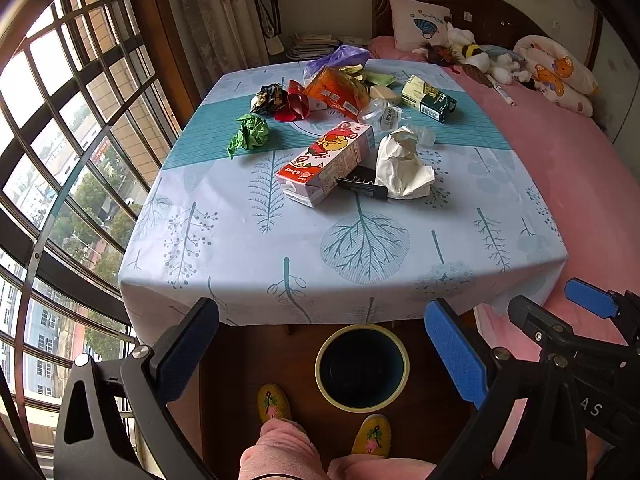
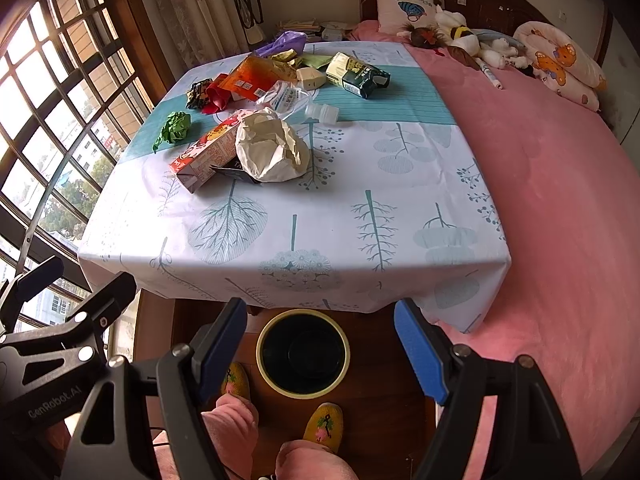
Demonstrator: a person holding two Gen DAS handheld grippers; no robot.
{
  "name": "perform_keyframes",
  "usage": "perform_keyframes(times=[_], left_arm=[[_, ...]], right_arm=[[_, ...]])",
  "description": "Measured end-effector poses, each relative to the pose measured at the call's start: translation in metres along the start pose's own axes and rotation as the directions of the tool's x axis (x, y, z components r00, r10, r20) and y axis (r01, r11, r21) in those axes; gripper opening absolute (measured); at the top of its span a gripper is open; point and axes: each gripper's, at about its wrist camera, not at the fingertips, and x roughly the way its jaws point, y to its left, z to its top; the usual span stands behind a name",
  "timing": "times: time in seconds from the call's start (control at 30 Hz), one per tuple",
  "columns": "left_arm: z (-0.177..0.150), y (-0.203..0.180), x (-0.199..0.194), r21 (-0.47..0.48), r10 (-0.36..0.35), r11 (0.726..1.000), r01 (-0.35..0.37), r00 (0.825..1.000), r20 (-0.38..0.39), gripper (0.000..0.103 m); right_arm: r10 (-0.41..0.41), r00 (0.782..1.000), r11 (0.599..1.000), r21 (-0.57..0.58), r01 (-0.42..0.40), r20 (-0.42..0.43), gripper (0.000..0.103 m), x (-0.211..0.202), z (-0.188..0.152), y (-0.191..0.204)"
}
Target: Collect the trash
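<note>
- My left fingers stand wide apart with nothing between them, held back from the near edge of the table.
- My right fingers are spread just as wide and hold nothing, also short of the table edge.
- The trash lies on the far half of the table: a pink juice carton on its side, with a crumpled white paper bag just beside it and a small black card between them.
- A green paper wad sits apart on the window side.
- Farther back lie an orange snack wrapper, a red wrapper, a crushed clear bottle and a green-and-cream carton.
- The bin stands on the floor under the near table edge, in front of my yellow slippers.
- The pink bed runs along the table's right side.
</note>
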Motion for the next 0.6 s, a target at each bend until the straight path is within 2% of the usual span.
perform_keyframes(times=[0.6], left_arm=[[-0.0024, 0.0061, 0.0005, -0.001, 0.003, 1.000, -0.003, 1.000, -0.006, 0.102]], right_arm=[[-0.001, 1.000, 1.000, -0.009, 0.001, -0.013, 0.077, 0.0060, -0.0016, 0.0049]])
